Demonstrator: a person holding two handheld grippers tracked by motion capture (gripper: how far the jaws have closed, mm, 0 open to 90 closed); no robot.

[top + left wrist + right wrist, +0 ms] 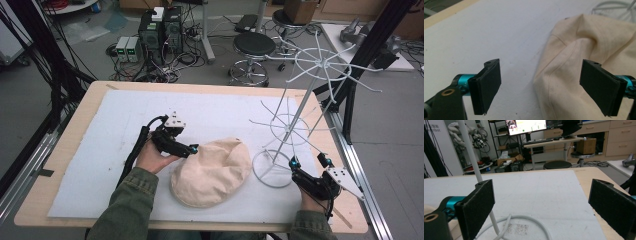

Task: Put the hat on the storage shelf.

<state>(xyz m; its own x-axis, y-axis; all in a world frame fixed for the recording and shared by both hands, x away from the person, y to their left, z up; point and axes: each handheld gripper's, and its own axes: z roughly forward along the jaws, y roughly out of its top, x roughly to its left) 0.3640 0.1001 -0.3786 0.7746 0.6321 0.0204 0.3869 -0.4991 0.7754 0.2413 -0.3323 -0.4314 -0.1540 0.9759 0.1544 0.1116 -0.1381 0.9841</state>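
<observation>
White felt covers the wooden table [75, 135] that fills the foreground, with a workshop floor of stools and computer towers behind it. Nearest the person, a cream cloth hat [212, 172] lies crumpled on the felt mat [115, 125], its longer side running from near-left to far-right. The left gripper [192, 149] sits at the hat's upper left edge with its jaws spread wide; in the left gripper view the hat's seamed edge [564, 75] falls between the two pads, closer to the right one, so this hand is plainly the nearer and probably takes the cloth. The right gripper [295, 167], also spread and holding nothing, hovers beside the ring base of a white wire stand [300, 107], whose pole [471, 157] rises just past its left pad. Farther back, the stand's spoked arms reach out above the table's far corner.
</observation>
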